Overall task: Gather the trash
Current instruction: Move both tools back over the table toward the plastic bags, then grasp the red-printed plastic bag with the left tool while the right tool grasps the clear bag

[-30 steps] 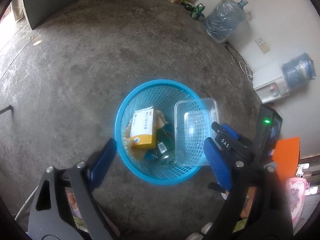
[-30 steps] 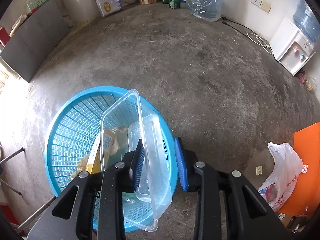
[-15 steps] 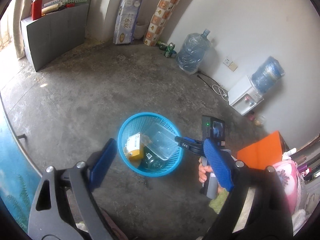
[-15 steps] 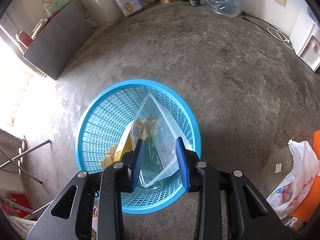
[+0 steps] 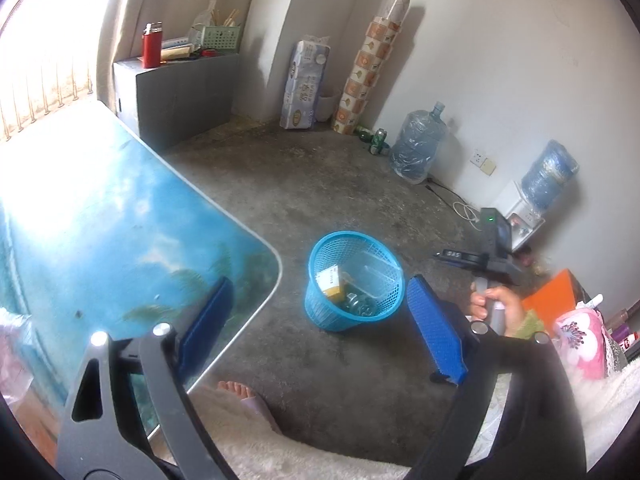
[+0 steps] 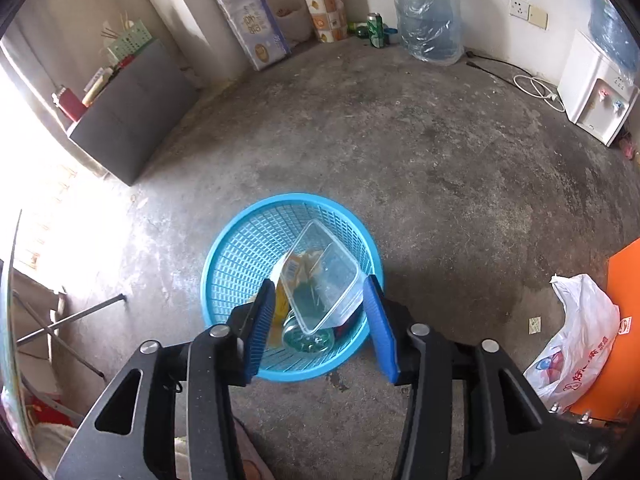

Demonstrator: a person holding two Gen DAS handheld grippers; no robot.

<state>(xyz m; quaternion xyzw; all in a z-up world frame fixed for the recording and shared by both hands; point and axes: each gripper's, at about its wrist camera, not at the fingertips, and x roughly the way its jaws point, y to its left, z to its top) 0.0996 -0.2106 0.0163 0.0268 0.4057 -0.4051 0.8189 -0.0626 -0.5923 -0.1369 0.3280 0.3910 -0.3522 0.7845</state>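
Right gripper above the blue basket, jaws just opening, nothing pinched: clear tub now rests inside. Left gripper spread wide, empty, over table edge.

We have two fisheye views, each looking forward along a gripper's blue fingers. Our left wrist camera sits high and back, tilted down across the concrete floor toward the far corner, with the blue table at its left and the blue basket small at centre. Our right wrist camera hangs nearer, looking steeply down into that basket. Both views share the basket, the floor, the water jug and the white wall.
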